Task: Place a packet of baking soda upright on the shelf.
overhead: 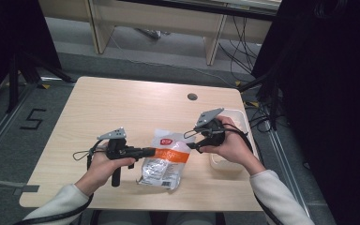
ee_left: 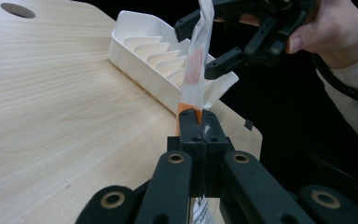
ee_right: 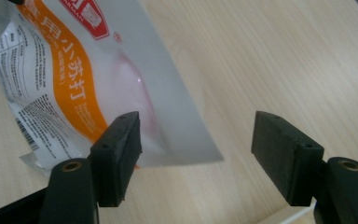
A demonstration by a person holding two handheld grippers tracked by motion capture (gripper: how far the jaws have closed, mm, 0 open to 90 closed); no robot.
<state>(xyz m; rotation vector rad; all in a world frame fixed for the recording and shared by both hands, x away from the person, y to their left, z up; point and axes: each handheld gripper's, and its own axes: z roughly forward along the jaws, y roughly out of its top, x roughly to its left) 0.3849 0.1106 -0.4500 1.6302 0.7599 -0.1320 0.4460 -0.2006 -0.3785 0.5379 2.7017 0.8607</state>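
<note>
My left gripper (ee_left: 199, 122) is clamped on the baking soda pouch (overhead: 163, 158); right gripper (ee_right: 196, 158) jaws wide, nothing gripped.

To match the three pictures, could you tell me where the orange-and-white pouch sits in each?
High view: pouch at centre, between both grippers.
Left gripper view: edge-on, rising from the shut jaws at centre.
Right gripper view: upper left, beside the open jaws.
Shared landmark: the wooden table.

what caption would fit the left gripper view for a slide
Left gripper clamped on the edge of an orange-and-white pouch, with the open right gripper and a white tray beyond.
</note>
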